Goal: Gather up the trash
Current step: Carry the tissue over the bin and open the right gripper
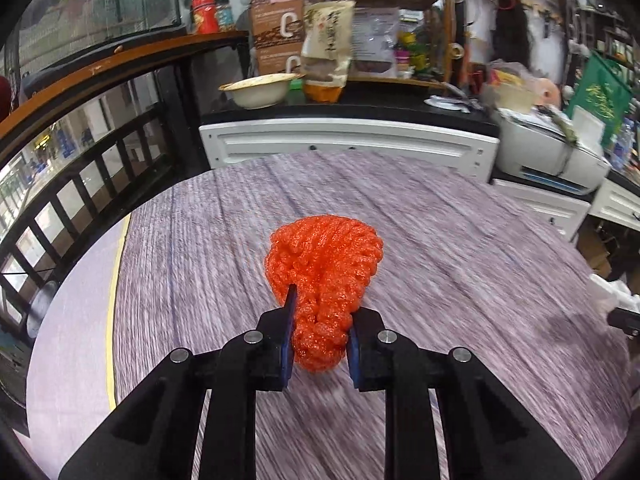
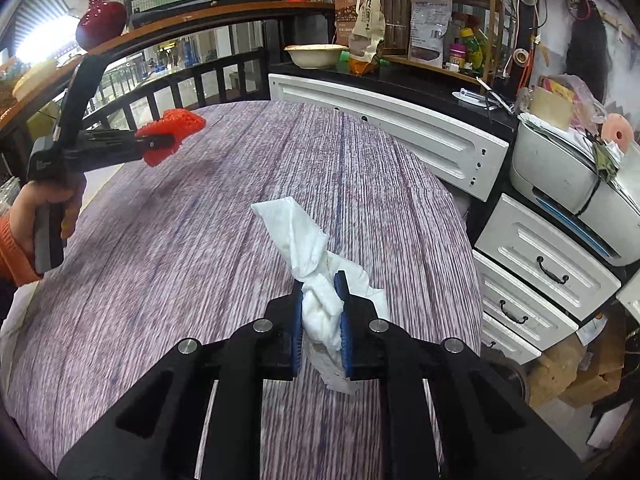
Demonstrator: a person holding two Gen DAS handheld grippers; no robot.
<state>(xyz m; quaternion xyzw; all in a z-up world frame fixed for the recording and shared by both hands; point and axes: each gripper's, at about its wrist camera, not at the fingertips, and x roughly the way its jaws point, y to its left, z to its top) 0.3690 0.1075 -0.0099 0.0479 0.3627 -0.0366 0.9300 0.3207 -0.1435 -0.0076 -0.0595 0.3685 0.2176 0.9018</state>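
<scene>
My left gripper [image 1: 320,316] is shut on a crumpled orange mesh net [image 1: 324,264] and holds it above the round purple-grey table [image 1: 460,240]. In the right wrist view the left gripper [image 2: 168,142] shows at the far left with the orange net [image 2: 176,126] in its jaws, clear of the tabletop [image 2: 200,260]. My right gripper [image 2: 320,292] is shut on a crumpled white tissue [image 2: 304,240], which sticks up past the fingertips above the table. A bit of the white tissue [image 1: 612,292] and the right gripper show at the right edge of the left wrist view.
White cabinets [image 2: 384,128] with a black counter run behind the table, carrying a bowl [image 2: 314,56] and snack bags. A printer [image 2: 572,176] sits on white drawers [image 2: 540,272] at the right. A dark railing [image 1: 80,184] curves at the left. Cardboard boxes [image 2: 580,376] lie on the floor.
</scene>
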